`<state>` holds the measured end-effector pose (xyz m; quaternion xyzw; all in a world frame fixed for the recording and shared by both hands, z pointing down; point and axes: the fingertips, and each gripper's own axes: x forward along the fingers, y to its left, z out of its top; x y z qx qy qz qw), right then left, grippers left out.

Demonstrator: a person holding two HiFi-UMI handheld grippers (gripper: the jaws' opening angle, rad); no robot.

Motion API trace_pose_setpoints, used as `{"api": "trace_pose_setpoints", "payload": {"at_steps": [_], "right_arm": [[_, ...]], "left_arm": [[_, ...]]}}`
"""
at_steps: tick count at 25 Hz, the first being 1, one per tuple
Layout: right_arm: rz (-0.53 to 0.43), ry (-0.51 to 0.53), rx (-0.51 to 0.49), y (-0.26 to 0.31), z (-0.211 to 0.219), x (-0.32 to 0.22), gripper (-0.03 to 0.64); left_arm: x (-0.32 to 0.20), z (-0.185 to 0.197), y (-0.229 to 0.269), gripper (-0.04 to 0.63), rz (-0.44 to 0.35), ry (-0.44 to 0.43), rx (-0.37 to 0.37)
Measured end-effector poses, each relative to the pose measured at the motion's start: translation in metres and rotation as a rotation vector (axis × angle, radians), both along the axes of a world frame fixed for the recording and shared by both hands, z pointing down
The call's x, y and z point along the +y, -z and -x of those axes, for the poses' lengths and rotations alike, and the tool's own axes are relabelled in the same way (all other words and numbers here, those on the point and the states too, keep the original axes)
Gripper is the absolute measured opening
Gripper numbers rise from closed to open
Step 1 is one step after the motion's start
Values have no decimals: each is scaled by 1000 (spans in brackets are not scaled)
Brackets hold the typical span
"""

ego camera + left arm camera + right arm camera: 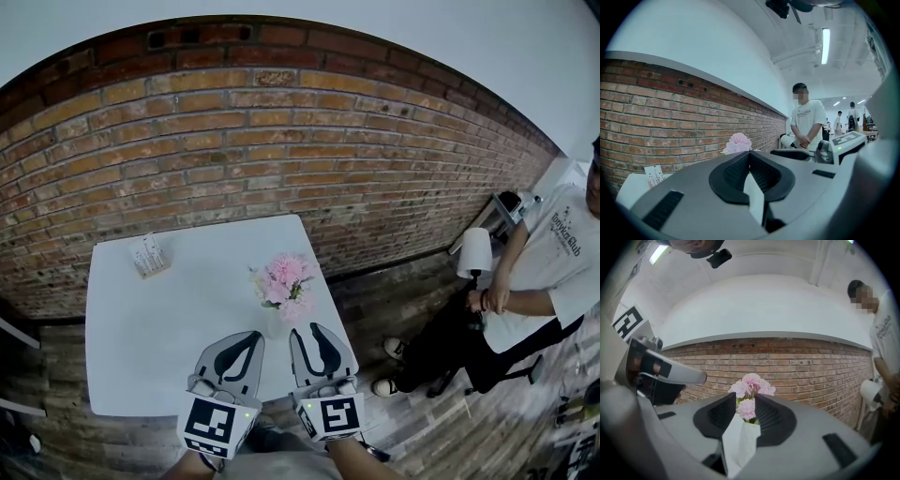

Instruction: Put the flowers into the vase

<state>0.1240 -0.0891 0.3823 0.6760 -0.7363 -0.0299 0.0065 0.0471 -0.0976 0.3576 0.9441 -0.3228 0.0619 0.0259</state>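
A bunch of pink flowers stands upright near the right edge of the white table; the vase under it is hard to make out. In the right gripper view the flowers show through the gap between the jaws, a little beyond the tips. My right gripper is open with nothing pressed between its pads. My left gripper hangs beside it over the table's front, to the left of the flowers. Its tips meet, holding nothing.
A small printed card box sits at the table's back left. A brick wall runs behind the table. A person in a white T-shirt stands to the right, by a white lamp-like object. The floor is wood planks.
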Motion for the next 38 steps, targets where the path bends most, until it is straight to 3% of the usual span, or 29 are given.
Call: {"api": "trace_pose_setpoints", "payload": {"at_steps": [8, 18, 38], "right_arm": [[-60, 24, 35, 40, 16, 11, 71], [-55, 67, 32, 61, 33, 23, 15], [8, 101, 49, 53, 42, 29, 6]], "left_arm": [[4, 2, 2, 9, -3, 10, 9], [6, 3, 5, 8, 10, 26, 18], [14, 3, 11, 9, 5, 33, 32]]}}
